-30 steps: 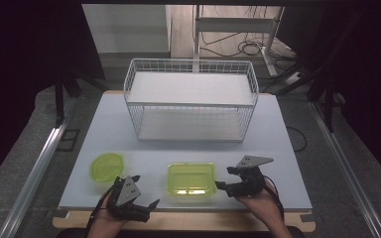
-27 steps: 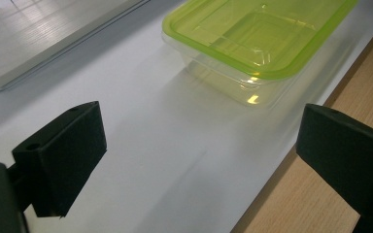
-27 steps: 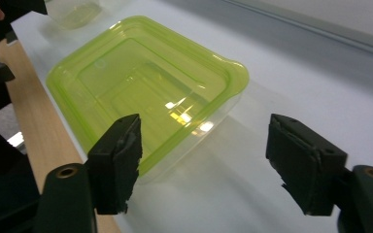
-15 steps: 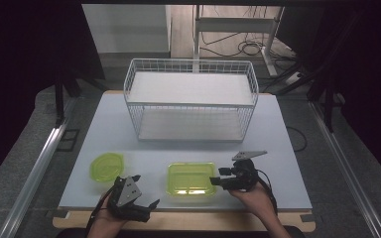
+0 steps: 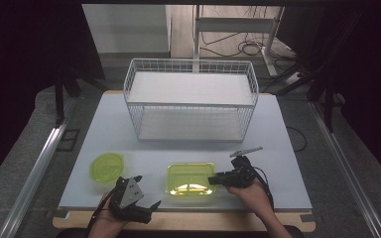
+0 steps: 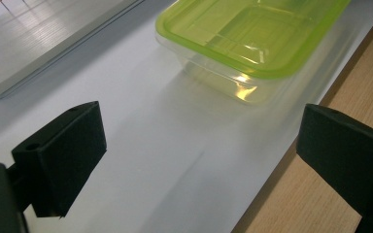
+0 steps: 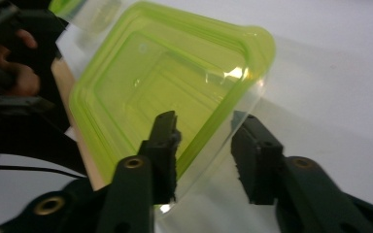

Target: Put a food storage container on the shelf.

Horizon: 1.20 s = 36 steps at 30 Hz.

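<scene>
One rect. tub (image 5: 190, 179), green lid on, lower centre of high view, long axis L–R; inside not legible. Your right gripper (image 5: 217, 179) straddles its right rim, jaws just been narrowing, pads not yet pressing. Left gripper (image 5: 144, 196) wide, empty, lower left. Round tub (image 5: 107, 167) left; wire basket (image 5: 190, 101) above, empty.

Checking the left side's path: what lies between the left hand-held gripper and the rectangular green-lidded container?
Nothing: in the left gripper view, bare white tabletop runs from the open left hand-held gripper to the container.

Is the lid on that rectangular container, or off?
On. The green lid sits flush over the clear rectangular container, its rim covering the top edge all round.
</scene>
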Each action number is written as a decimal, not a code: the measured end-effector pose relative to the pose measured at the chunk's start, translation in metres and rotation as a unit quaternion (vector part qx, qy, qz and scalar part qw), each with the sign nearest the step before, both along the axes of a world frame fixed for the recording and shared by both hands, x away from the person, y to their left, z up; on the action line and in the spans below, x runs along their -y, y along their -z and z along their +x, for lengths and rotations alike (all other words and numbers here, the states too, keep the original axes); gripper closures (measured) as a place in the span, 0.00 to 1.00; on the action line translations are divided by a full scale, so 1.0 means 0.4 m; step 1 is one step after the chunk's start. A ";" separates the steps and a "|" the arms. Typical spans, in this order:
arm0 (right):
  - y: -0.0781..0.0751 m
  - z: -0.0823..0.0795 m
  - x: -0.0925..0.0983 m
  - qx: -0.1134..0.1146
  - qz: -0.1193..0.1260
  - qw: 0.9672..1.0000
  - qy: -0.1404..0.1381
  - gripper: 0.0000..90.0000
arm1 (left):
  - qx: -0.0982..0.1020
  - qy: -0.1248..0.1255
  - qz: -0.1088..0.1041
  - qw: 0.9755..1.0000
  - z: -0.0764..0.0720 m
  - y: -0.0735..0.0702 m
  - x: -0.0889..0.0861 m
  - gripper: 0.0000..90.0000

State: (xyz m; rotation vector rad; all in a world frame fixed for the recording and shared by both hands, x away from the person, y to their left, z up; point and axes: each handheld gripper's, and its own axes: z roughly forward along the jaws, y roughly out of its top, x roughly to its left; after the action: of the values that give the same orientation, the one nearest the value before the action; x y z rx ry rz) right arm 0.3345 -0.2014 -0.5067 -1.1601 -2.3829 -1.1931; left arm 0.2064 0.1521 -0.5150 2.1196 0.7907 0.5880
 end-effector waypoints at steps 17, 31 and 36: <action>-0.013 0.001 0.010 -0.059 0.046 0.997 0.005 0.90 | 0.009 -0.004 -0.004 1.000 -0.002 -0.007 -0.009 0.04; -0.094 0.028 0.066 -0.025 0.108 0.993 0.042 0.90 | 0.012 -0.014 -0.017 1.000 -0.001 -0.014 -0.023 0.04; -0.154 0.043 0.073 0.001 0.116 0.992 0.047 0.90 | 0.010 -0.012 -0.015 1.000 -0.002 -0.013 -0.021 0.04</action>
State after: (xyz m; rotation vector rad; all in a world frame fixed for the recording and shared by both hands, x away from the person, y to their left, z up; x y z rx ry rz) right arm 0.3518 -0.2305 -0.4452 -1.2049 -2.1408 -1.4575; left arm 0.2058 0.1605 -0.5098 2.0756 0.8100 0.6066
